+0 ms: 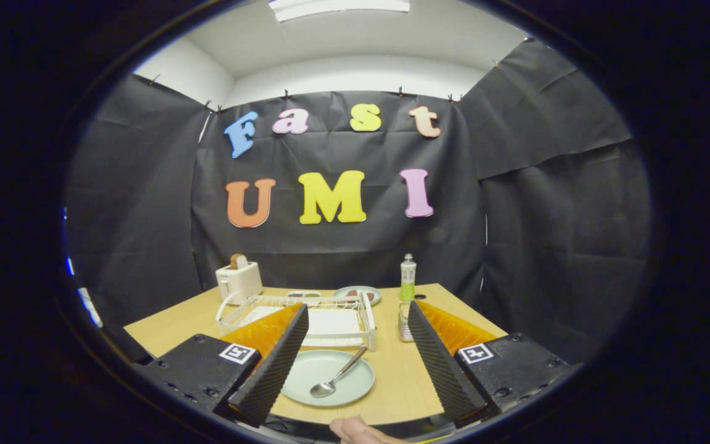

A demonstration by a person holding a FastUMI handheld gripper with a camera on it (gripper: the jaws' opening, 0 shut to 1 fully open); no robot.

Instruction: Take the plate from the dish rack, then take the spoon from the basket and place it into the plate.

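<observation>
cam: fisheye riding the gripper (pixel 355 361), fingers spread apart at 6 o'clock | faces 12 o'clock, level over light wooden table (pixel 404 376) | near: pale green round plate (pixel 306 370) between fingers

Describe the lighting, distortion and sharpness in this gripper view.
Gripper view: even light from a ceiling lamp, soft shadows; fisheye bends the table edges and walls; plate and spoon sharp between the open tongs; slight glare on the spoon.
</observation>
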